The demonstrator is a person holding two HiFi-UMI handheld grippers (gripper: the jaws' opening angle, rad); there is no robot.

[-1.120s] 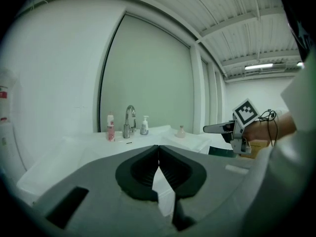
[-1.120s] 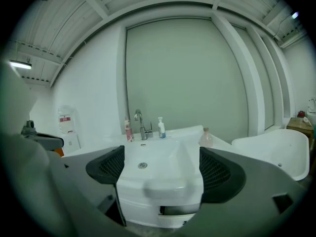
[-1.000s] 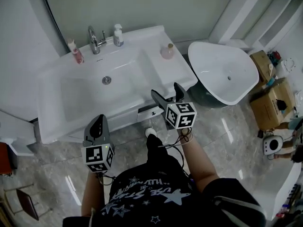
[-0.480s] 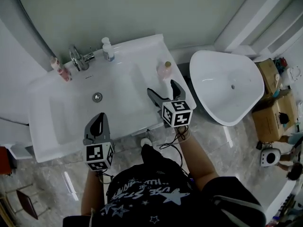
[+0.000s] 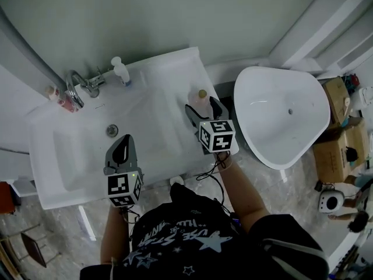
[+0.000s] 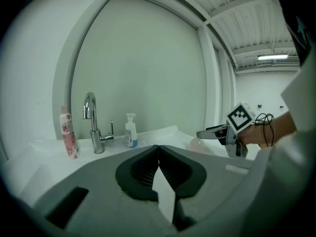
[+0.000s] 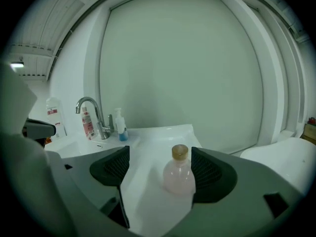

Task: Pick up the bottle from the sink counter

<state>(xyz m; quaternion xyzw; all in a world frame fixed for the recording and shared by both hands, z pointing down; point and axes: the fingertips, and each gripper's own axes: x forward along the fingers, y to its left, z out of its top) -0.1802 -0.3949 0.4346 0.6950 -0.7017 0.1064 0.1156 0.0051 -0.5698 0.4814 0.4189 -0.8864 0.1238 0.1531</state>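
Both hand-held grippers have advanced over the white sink counter. The right gripper, its jaws just narrowing but unclamped, straddles the pink bottle on the counter's right side; contact with the right pad is unclear. The left gripper hangs above the basin, jaws together, empty. From overhead, the tongs hide the bottle's base.

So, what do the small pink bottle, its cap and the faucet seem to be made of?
Bottle: probably plastic, translucent, frosted pale pink; light passes softly through it. Cap: tan and matte, maybe wood or plastic; the look leaves it open. Faucet: polished metal, likely chrome-plated; it shows bright, mirror-like reflections.
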